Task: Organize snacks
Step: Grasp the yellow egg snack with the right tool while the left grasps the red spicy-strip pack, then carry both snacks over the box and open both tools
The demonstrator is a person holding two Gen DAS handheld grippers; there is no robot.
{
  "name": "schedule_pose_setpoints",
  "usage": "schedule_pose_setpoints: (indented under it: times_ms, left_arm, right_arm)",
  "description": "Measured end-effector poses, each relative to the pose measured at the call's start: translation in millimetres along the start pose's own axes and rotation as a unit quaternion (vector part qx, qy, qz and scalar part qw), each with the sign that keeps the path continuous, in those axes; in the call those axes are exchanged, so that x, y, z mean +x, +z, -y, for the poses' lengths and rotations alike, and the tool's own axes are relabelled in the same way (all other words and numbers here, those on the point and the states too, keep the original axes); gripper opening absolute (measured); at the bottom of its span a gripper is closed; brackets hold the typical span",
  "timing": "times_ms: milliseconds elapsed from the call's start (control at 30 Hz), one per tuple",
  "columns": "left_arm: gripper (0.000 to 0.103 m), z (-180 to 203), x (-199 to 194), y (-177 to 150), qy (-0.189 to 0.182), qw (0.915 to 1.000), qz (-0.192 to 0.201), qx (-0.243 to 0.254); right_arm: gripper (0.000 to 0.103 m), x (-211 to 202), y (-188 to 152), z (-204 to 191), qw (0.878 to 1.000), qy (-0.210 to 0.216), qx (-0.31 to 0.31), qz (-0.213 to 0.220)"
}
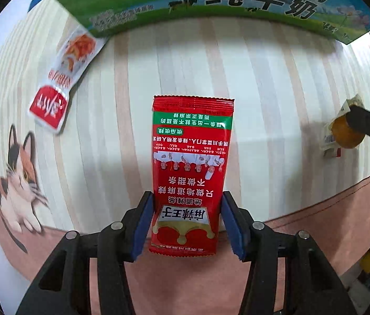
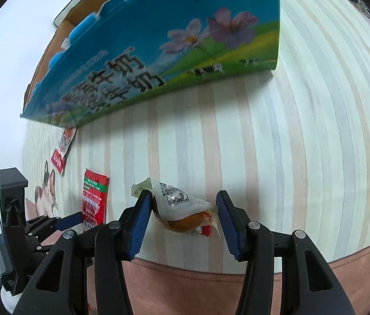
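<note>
Right now I've got both claws busy w/ one snack each, so sorting looks early-to-mid, as far as I can judge. My left claw [image 1: 186, 225] is closed on the red spicy-strip packet [image 1: 191, 173], pads pressing its lower sides, packet pointing away over the striped desk [image 1: 276, 84]. My right claw [image 2: 183, 221] is partly open around the clear pouch [image 2: 182, 207]; its left pad touches the pouch, the right pad sits at the pouch's crimped tip, and I can't tell if it's really gripped. Pouch lies on the desk near the front edge.

Left to do, I reckon: the white-and-red sachet [image 1: 61, 78] lies loose by the corner of the milk carton box [image 1: 211, 2], and the two snacks by my claws need a home, prob. that box. Can't see inside it.

Looks: red packet is flat, glossy, green band near the top, crimped ends. Pouch is see-through w/ smth orange-brown inside, printed label, wrinkly.
</note>
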State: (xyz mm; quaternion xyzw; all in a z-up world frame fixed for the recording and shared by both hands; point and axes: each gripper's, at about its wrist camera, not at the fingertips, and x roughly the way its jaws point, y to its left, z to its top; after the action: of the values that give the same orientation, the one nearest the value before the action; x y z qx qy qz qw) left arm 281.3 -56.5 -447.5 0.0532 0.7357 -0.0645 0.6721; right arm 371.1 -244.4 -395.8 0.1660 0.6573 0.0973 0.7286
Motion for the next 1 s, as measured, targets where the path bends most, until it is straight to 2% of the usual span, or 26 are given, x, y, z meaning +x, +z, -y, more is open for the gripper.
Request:
schedule_pose_setpoints:
  times_ms: [300,467,633,667,767,900,1000]
  left_arm:
    - [0.047,1,-28,-23,-0.025,0.9994,0.024,-0.007]
    - [0.047,-2,-74,-18,-0.041,0.9979,0.048,-0.011]
    - [0.047,-9,-124,-23,-0.067,0.9933,0.093,-0.015]
    - [0.047,-7,-144,-11,-0.071,0.9924,0.100,-0.016]
    - [0.047,-9,-179,-5,-0.088,0.9866,0.136,-0.018]
    - [0.047,-10,-226,35,-0.106,0.9792,0.171,-0.024]
    - [0.047,-17,-251,71,-0.102,0.9756,0.193,-0.024]
  right_arm:
    - [0.053,-13,-20,-9,1.000,0.010,-0.016,-0.001]
    - [0.053,-27,-21,-16,0.999,0.023,-0.022,0.006]
    - [0.053,-60,-20,-26,0.998,0.043,-0.032,0.026]
    - [0.053,-70,-18,-29,0.998,0.048,-0.035,0.034]
    - [0.053,-95,-11,-37,0.996,0.058,-0.040,0.053]
    - [0.053,-135,10,-46,0.992,0.077,-0.039,0.089]
    - [0.053,-156,36,-57,0.989,0.079,-0.043,0.114]
